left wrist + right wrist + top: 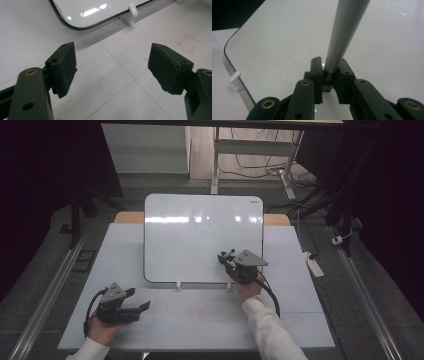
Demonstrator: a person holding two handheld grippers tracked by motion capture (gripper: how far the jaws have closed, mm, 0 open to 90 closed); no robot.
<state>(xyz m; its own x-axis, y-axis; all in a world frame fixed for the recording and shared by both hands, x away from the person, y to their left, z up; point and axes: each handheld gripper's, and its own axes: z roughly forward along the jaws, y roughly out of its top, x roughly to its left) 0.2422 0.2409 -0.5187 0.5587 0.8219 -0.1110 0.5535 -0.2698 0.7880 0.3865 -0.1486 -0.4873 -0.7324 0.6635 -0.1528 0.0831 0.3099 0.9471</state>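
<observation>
i have the right gripper (226,258) over the lower right part of the whiteboard (200,237), which stands propped on small white clips (131,10) at the middle of the surface (200,320). its jaws are pinched on a slim grey marker (342,35), or what i take for a marker, since its tip is out of frame. the left gripper (141,299) rests low near the front left of the surface, jaws spread wide with nothing between them, well apart from the board. my worry is the grip: the jaws hold only the very end of the rod, so pressing it against the board could lever it loose or twist it. a hard push might also shove the board off its clips, as nothing steadies it.
</observation>
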